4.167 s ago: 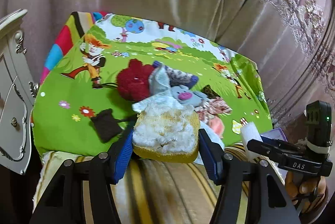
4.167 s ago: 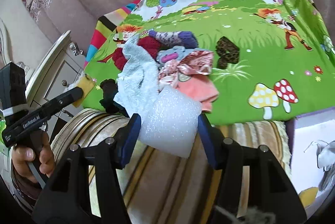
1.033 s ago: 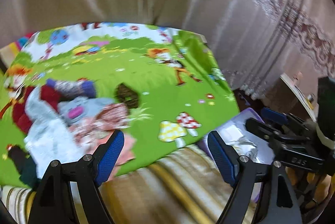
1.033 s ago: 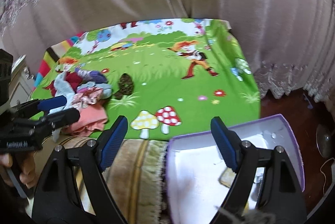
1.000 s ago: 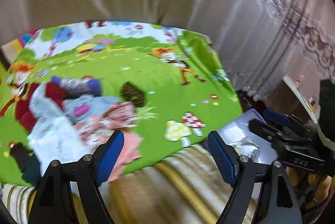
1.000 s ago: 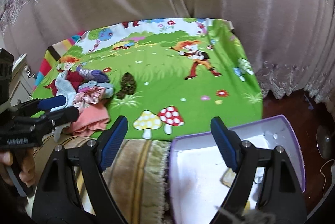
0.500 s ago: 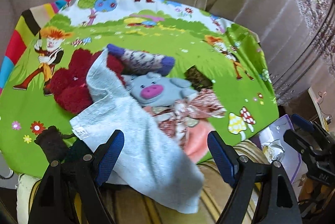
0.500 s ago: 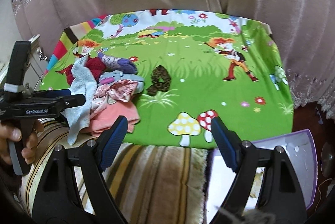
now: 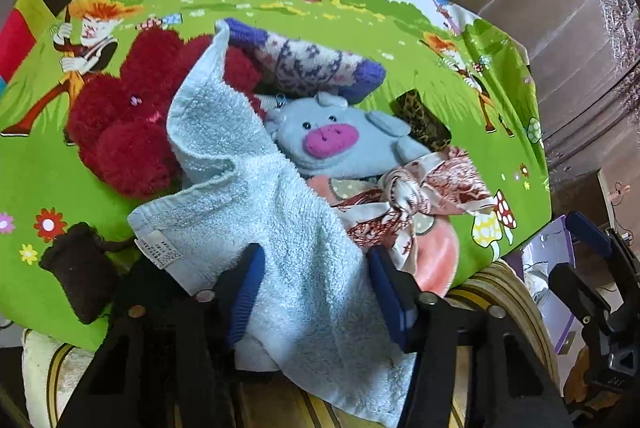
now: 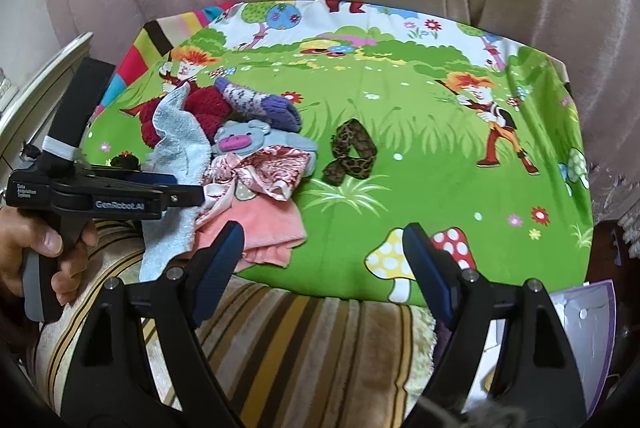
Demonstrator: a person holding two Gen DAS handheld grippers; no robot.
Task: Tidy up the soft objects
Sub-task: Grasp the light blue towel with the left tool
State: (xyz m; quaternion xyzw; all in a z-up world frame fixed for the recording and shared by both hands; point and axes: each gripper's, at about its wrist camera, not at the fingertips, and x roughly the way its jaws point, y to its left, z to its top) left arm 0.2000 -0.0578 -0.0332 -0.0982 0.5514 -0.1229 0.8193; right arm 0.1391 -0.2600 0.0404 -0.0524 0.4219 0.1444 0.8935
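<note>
The left gripper (image 9: 314, 292) is low over the near edge of the pile, and its fingers (image 9: 246, 288) are closing around the light blue towel (image 9: 256, 196). The towel lies between the two blue pads, but I cannot say that they press it yet; the cloth looks loose there. This towel hangs over the front edge of the bed, so it is the easiest piece to take first, and it also covers part of the other things.

Behind it the pile stays close together on the green cartoon sheet (image 10: 420, 164): a red fluffy toy (image 9: 128, 124), a blue pig toy (image 9: 332, 140), a purple knitted sock (image 9: 304, 64), a patterned scarf (image 9: 424, 196) that is tied in a knot and a pink cloth (image 10: 272, 228) under it. A leopard hair band (image 10: 354, 152) lies apart from the pile, further to the right. A small dark pouch (image 9: 78, 272) sits at the left of the towel.

The right gripper (image 10: 320, 268) hovers over the front edge of the bed with its fingers wide apart and nothing between them. The purple box (image 10: 592, 312) at the lower right is probably where the soft things go, so this hand seems to wait near it.
</note>
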